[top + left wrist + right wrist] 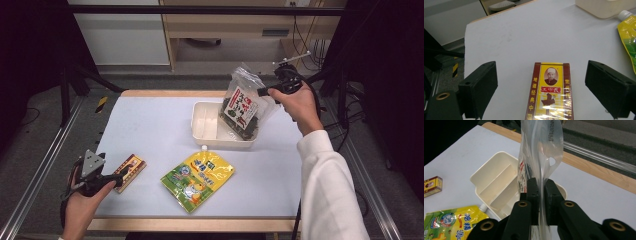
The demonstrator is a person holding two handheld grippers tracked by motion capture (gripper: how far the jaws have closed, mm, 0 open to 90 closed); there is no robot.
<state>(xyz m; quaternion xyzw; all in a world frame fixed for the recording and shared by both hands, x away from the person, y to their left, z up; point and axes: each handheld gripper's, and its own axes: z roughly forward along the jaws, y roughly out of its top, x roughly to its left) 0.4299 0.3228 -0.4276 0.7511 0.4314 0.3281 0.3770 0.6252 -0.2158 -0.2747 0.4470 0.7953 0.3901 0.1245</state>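
- The seaweed bag (242, 105) is held above the far right part of the table, its lower end hanging inside the white tray (202, 122).
- The right gripper (539, 195) is clamped on the bag's clear upper edge, jaws pressed nearly together on the film.
- The bag is judged light, soft and crinkly; the film is probably slippery, so a grip on the flat sealed margin is advised, not on the filled part, where brittle contents could be crushed.
- The left gripper (111, 178) is held wide at the near left, jaws standing either side of the red-and-yellow box (547, 92) without touching it.
- The box is judged stiff and light; its long sides are the suitable hold.
- A yellow spout pouch (198, 179) lies near the middle.
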